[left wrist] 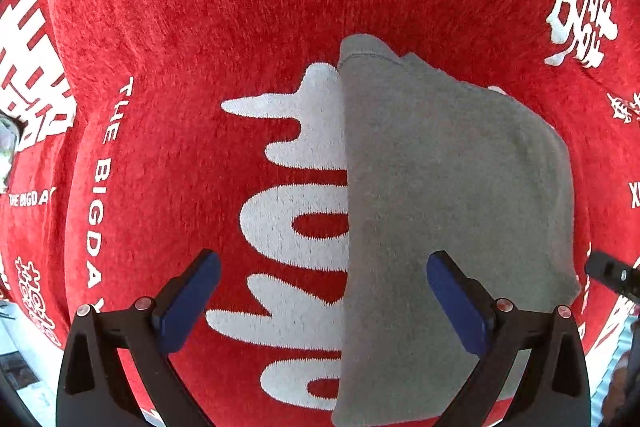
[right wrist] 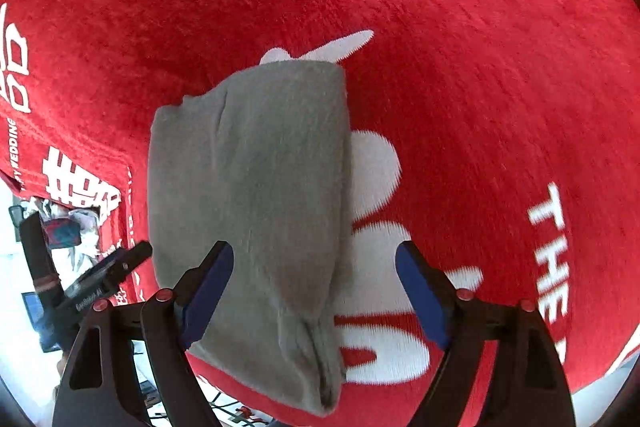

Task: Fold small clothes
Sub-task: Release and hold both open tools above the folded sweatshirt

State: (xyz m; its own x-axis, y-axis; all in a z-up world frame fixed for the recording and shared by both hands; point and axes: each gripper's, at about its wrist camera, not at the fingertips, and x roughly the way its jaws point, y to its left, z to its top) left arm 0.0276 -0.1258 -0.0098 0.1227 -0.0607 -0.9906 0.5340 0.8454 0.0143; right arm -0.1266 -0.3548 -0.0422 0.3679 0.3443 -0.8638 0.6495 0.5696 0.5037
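Folded grey garment [left wrist: 448, 195] lies flat on the red printed cloth [left wrist: 200, 7]. Left gripper [left wrist: 324, 303] and right gripper [right wrist: 314, 293] hover open, empty. Soft, light, limp fabric; best pinched at the near edge corners.

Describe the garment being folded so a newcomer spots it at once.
A red cloth with white lettering covers the whole surface. On its large white characters lies the garment: a plain grey fleecy piece, already folded into a long narrow shape. It is the only grey, unprinted thing there.
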